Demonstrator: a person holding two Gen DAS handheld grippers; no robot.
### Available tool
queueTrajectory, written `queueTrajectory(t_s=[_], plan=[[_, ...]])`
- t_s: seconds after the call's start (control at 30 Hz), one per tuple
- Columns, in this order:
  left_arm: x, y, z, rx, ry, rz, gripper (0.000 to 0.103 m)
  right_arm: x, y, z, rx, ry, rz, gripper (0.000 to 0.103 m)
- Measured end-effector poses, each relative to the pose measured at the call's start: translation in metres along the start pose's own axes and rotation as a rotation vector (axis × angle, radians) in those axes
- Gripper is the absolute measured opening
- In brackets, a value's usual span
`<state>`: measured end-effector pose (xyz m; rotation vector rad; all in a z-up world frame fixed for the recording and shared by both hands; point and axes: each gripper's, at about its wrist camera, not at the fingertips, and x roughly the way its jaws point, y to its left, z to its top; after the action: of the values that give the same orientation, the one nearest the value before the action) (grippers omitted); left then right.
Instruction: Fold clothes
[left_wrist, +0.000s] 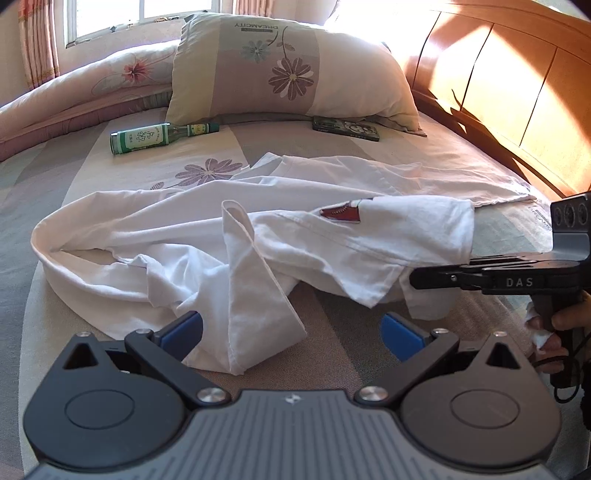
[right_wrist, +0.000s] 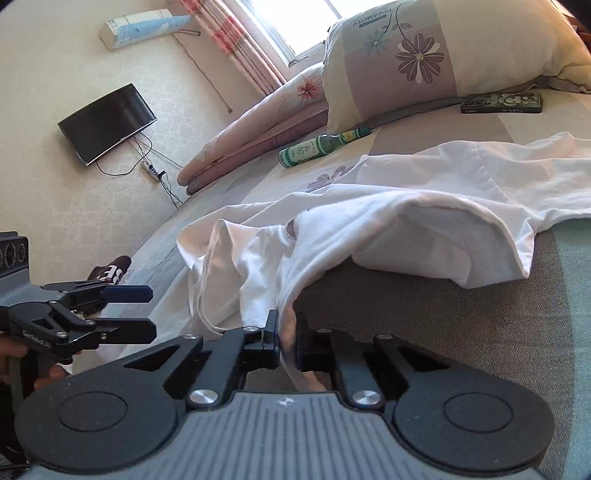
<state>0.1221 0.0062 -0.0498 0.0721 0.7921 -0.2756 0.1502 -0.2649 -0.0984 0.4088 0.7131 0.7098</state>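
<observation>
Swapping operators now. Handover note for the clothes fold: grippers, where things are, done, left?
Left gripper: open, empty, low over the bed with a loose flap of the white T-shirt between its fingers.
Right gripper: shut on the T-shirt's near edge.
T-shirt: crumpled mid-bed, red shoe print showing. Green bottle and phone lie by the pillow, apart from the shirt.
Done: one edge gripped, no fold visible.
Left: probably grab a second edge with the left, spread flat, fold.
</observation>
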Motion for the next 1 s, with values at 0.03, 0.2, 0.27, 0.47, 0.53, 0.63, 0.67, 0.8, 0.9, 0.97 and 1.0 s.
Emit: queueTrajectory(t_s=[0.03,0.2,0.27,0.47,0.53,0.63,0.67,0.8,0.9,0.97,1.0], plan=[[-0.002,-0.001,0.0,0.008,-0.006,0.007,0.102,-0.009,0.003,-0.001,0.005,0.005,-0.004,0.011],[-0.011,-0.006,-0.002,0.021,-0.018,0.009,0.102,-0.06,0.001,-0.009,0.075,0.017,-0.02,0.01],[-0.014,-0.009,-0.003,0.027,-0.021,0.007,0.102,-0.082,-0.001,-0.013,0.108,0.02,-0.024,0.01],[-0.017,-0.018,-0.003,0.043,-0.025,-0.002,0.102,-0.128,0.001,-0.026,0.154,0.056,-0.09,0.009],[-0.017,-0.02,-0.002,0.046,-0.026,-0.009,0.102,-0.13,-0.003,-0.031,0.145,0.101,-0.175,0.009],[-0.016,-0.025,-0.002,0.051,-0.023,-0.014,0.102,-0.126,-0.017,-0.041,0.163,0.151,-0.315,0.01],[-0.016,-0.026,-0.002,0.054,-0.021,-0.015,0.102,-0.125,-0.021,-0.044,0.171,0.16,-0.353,0.012],[-0.016,-0.028,-0.004,0.072,-0.008,-0.014,0.102,-0.123,-0.023,-0.048,0.173,0.135,-0.419,0.019],[-0.017,-0.025,-0.006,0.072,0.0,-0.002,0.102,-0.126,-0.02,-0.046,0.161,0.094,-0.472,0.029],[-0.018,-0.022,-0.007,0.073,0.006,0.006,0.102,-0.133,-0.02,-0.043,0.164,0.053,-0.505,0.036],[-0.018,-0.021,-0.009,0.074,0.009,0.011,0.102,-0.138,-0.019,-0.041,0.163,0.034,-0.517,0.038]])
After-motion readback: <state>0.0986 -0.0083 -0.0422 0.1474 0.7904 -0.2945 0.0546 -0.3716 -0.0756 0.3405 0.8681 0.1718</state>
